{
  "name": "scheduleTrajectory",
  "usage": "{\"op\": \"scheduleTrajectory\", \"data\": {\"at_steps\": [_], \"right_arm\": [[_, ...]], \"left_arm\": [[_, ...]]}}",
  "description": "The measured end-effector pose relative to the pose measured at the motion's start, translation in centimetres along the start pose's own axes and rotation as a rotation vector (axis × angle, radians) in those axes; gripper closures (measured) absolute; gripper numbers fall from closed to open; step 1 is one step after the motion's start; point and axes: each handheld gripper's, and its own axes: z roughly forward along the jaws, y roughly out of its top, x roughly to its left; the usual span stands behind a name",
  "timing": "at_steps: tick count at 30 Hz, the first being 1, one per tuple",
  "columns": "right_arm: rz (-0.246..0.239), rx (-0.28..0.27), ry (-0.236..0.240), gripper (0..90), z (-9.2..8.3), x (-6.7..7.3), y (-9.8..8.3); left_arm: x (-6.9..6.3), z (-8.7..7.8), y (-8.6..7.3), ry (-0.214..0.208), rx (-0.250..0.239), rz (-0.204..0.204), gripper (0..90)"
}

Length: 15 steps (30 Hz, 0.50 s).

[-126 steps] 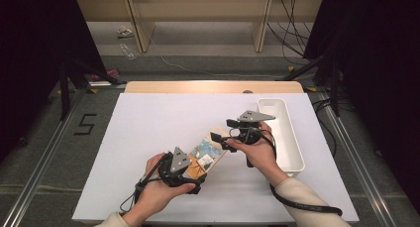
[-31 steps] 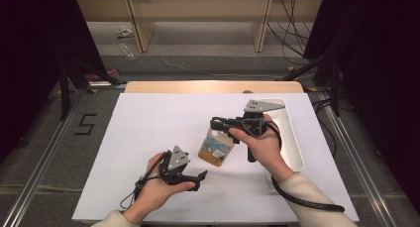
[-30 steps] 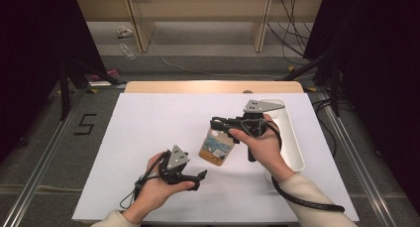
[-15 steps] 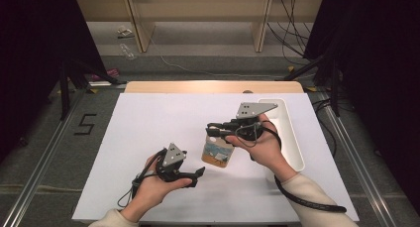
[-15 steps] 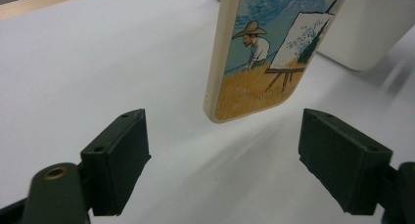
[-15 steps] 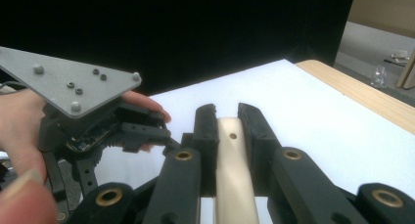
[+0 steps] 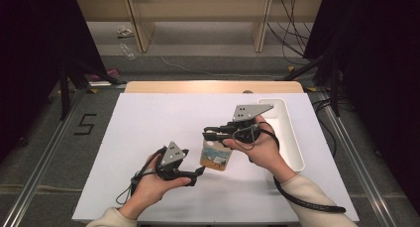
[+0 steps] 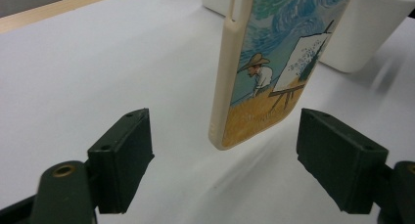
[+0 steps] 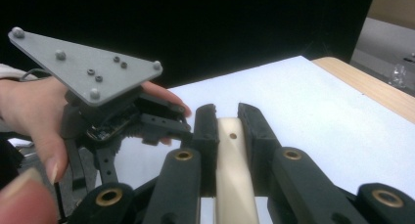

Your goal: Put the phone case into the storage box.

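A cream phone case printed with a painter in a wheat field hangs upright over the white table. My right gripper is shut on its top end, and the cream edge shows pinched between the jaws. My left gripper lies low at the front left, pointing at the case. Its jaws stand open and have closed a little within the last second. The case's lower end hangs just beyond them, touching neither pad.
A long white bin stands at the table's right side, and its wall shows behind the case. A wooden strip runs along the far edge. The left gripper's grey plate sits close to the right jaws.
The left gripper has come off the case's lower end and drawn back slightly. The right gripper has swung the case from a slant to hanging nearly upright.
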Motion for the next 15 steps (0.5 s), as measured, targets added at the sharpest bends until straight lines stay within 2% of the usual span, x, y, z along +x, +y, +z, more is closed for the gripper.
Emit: {"op": "scheduleTrajectory", "data": {"at_steps": [5,8,15], "right_arm": [[0.0,0.007,0.007,79.7,0.23,0.13,-0.02],[-0.003,0.009,0.014,79.7,0.38,0.31,0.04],[0.001,0.018,0.026,79.7,0.72,0.41,-0.12]], "left_arm": [[0.16,0.38,0.21,-0.018,-0.039,0.057,23.4],[0.27,0.47,0.35,-0.035,-0.029,0.044,24.1],[0.08,1.0,0.4,-0.064,-0.024,0.067,24.9]]}}
